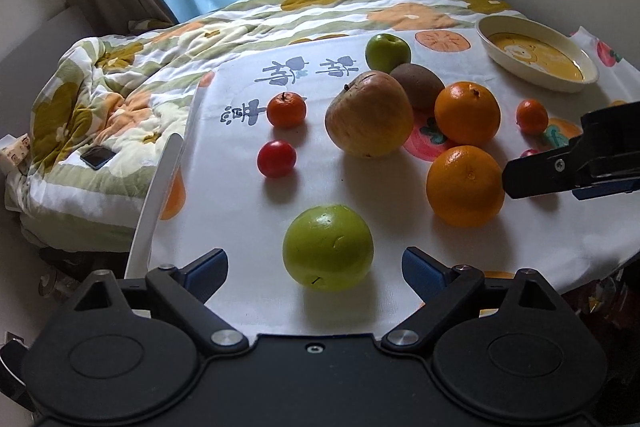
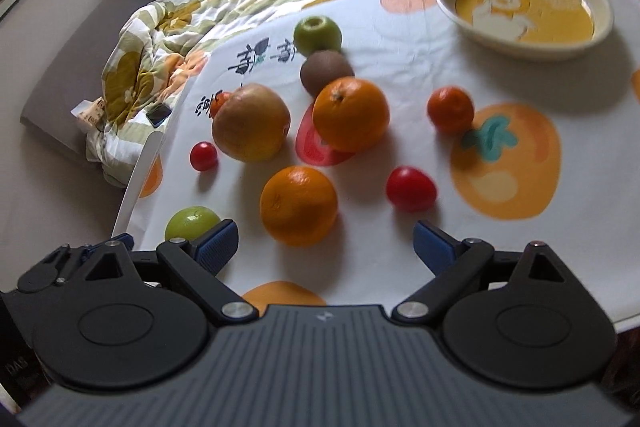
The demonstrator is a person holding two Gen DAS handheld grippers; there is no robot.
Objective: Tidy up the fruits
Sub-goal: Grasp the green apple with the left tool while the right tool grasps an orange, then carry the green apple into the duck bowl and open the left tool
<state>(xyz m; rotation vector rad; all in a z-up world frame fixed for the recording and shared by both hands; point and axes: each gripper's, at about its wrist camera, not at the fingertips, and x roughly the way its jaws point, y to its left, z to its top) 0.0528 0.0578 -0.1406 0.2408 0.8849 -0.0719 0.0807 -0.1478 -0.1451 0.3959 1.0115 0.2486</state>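
- Your left tongs (image 1: 315,267) are spread wide and carry nothing; the near green fruit (image 1: 328,247) sits low in the left wrist view, just ahead of the blue pads and roughly centred between them.
- Your right tongs (image 2: 326,241) are likewise released and unloaded, with the near orange (image 2: 298,205) just ahead of them, left of centre.
- The rest of the fruit lies loose on the tabletop (image 1: 240,211): a big yellowish apple (image 1: 370,115), a kiwi (image 1: 418,87), a second orange (image 1: 467,114), small red and orange fruits.
- The bowl (image 2: 524,5), upper right of the right wrist view, looks unfilled, so I judge sorting has barely begun.
- Next, likely: push the left tongs forward around the green fruit and squeeze gently; it is round and may roll.
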